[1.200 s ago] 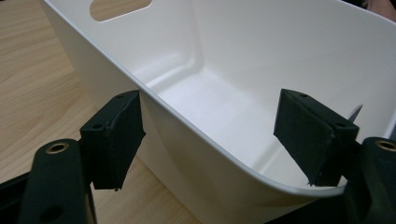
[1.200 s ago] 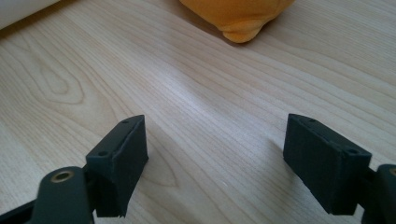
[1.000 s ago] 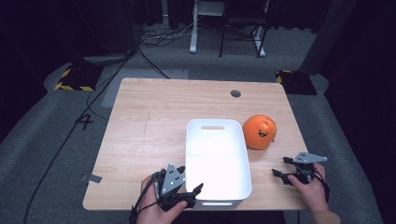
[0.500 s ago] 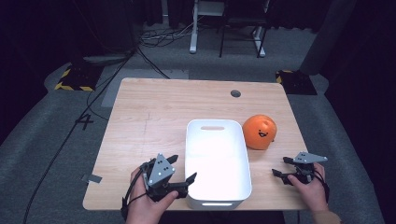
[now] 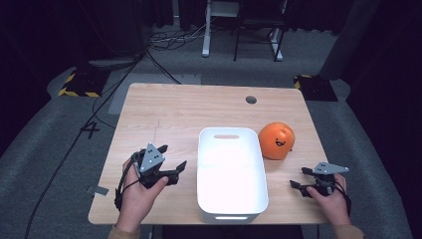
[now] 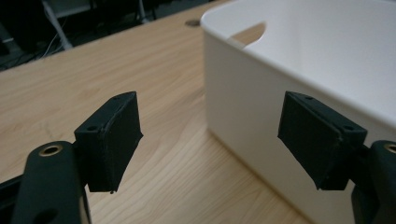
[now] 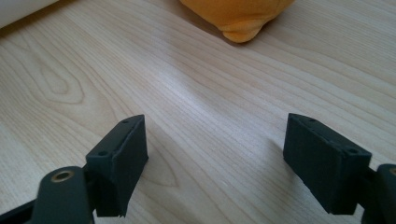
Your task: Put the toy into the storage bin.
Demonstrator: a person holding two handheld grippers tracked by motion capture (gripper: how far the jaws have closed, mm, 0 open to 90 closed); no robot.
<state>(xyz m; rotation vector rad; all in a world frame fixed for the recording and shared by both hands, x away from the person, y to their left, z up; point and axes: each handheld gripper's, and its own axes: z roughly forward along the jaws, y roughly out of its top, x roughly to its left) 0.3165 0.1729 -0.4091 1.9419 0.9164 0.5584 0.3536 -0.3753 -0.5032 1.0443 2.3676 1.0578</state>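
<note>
A white rectangular bin (image 5: 200,164) stands at the table's front middle, with nothing inside that I can see. An orange round plush with a smiling face (image 5: 276,140) rests just right of the bin's far end. My left gripper (image 5: 172,157) hovers to the left of the bin, pointing toward its side wall (image 6: 252,107). Its jaws have just been opening, and they stand apart with nothing gripped (image 6: 210,135). My right gripper (image 5: 297,178) sits near the front right corner, open over bare wood (image 7: 215,154), with the plush (image 7: 238,14) ahead of it.
The wooden table (image 5: 174,114) has a round cable hole (image 5: 251,99) at the back right. Cables, desk legs and a chair base lie on the grey floor behind the table.
My left hand has moved left, from the bin's front left corner out to its left side, and its jaws stand wider. The right hand, the bin and the plush have stayed put.
</note>
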